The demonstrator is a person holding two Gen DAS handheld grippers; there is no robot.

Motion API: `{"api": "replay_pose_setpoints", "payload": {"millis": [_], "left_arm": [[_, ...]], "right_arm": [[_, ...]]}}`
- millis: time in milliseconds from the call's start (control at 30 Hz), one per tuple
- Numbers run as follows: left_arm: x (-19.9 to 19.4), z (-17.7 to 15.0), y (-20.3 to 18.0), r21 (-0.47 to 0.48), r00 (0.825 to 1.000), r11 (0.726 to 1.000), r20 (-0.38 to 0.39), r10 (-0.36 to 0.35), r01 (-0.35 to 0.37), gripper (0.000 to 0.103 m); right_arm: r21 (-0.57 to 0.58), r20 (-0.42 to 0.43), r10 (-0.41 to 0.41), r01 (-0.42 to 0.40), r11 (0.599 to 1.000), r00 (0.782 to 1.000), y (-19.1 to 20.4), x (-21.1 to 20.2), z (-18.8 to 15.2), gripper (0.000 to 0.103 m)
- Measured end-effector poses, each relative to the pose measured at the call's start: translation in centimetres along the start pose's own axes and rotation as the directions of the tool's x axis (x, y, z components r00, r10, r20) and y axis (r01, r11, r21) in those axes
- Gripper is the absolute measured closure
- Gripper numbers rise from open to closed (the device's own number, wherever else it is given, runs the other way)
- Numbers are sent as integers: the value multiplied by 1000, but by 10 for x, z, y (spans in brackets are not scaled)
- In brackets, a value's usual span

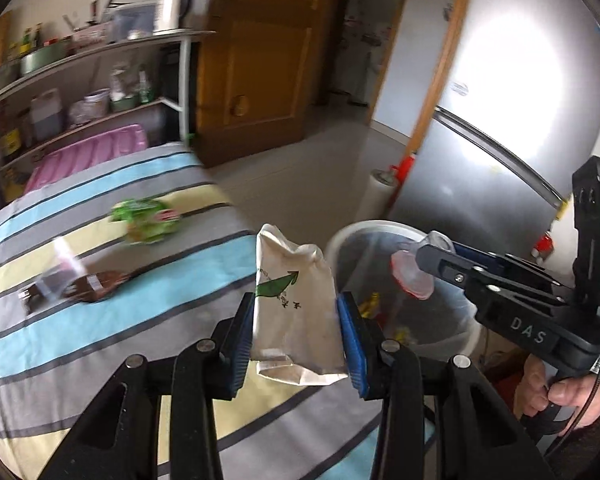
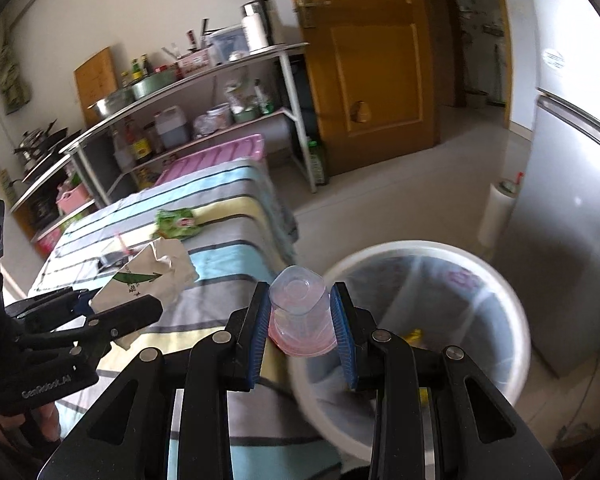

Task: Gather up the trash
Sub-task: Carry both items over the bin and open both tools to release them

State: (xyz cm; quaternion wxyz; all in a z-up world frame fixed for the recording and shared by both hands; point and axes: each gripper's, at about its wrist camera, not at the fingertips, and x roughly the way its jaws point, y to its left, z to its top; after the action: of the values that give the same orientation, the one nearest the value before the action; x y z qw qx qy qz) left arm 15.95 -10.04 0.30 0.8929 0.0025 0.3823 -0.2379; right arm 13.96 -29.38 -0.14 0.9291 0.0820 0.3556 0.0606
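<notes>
My left gripper [image 1: 296,308] is shut on a crumpled white paper bag [image 1: 296,320] with a green print, held above the striped table edge; the bag also shows in the right wrist view [image 2: 152,276]. My right gripper [image 2: 300,312] is shut on a clear plastic cup [image 2: 300,312] with a pink rim, held just left of the white trash bin [image 2: 496,284]. The cup [image 1: 414,276] hangs over the bin [image 1: 340,240] in the left wrist view. A green snack wrapper [image 1: 148,220], a brown wrapper [image 1: 96,284] and a clear wrapper [image 1: 60,268] lie on the table.
The striped cloth table [image 1: 100,360] stands beside the bin, which holds some yellow trash [image 1: 368,304]. A metal shelf rack [image 2: 180,92] with kitchenware stands behind it. A silver fridge [image 2: 572,200], a white roll [image 2: 496,212] and a wooden door [image 2: 372,60] are to the right.
</notes>
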Motion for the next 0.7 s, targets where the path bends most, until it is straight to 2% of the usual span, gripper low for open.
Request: {"api": "replay_pose_setpoints", "payload": {"millis": [300,700], "left_arm": [[40,7,-52,75,996,995,-63,-65,69,61],[78,6,-75,99,988,991,-137,-75,89,59]], "right_arm": [[62,-27,-69,70,996,997,-51,2,-5,71],[114,-123,-121,136,984,985,-98,30,-21,71]]}}
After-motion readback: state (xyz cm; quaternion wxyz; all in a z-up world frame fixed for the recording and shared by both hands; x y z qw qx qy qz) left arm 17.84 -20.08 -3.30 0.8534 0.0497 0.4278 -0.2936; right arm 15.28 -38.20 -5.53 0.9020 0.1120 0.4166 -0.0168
